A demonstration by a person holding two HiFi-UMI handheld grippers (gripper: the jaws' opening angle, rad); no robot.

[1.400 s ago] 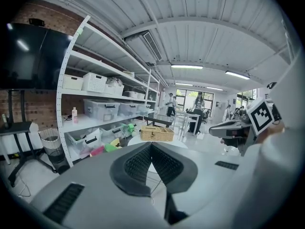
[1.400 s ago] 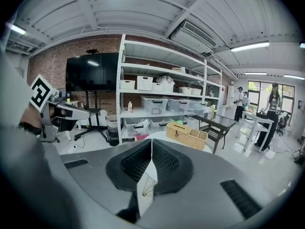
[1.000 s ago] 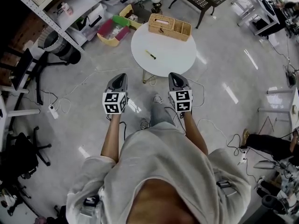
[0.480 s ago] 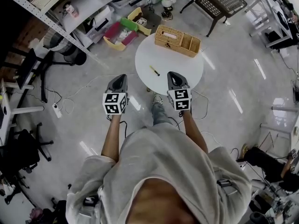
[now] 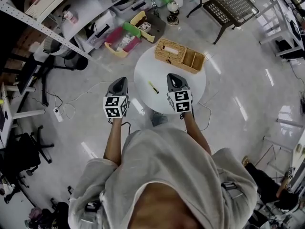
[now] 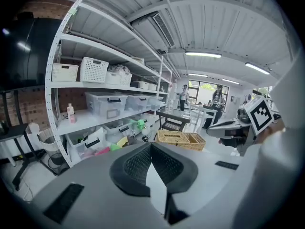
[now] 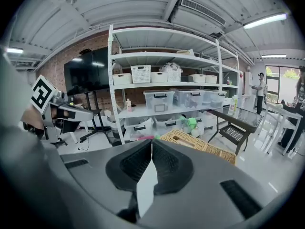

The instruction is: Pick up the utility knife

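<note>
Head view: the utility knife [image 5: 153, 87] lies on the round table [image 5: 143, 66], its long axis running ten to four o'clock. It sits at nine o'clock of the right gripper [image 5: 172, 77], which is nearer than the left gripper [image 5: 120, 80]. The wicker basket [image 5: 180, 56] stands at twelve, its open compartments apparently empty.
Left gripper view: jaws together, nothing held.
Right gripper view: the same; knife unseen.

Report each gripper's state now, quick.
Left gripper: closed, holding nothing.
Right gripper: closed, holding nothing.
</note>
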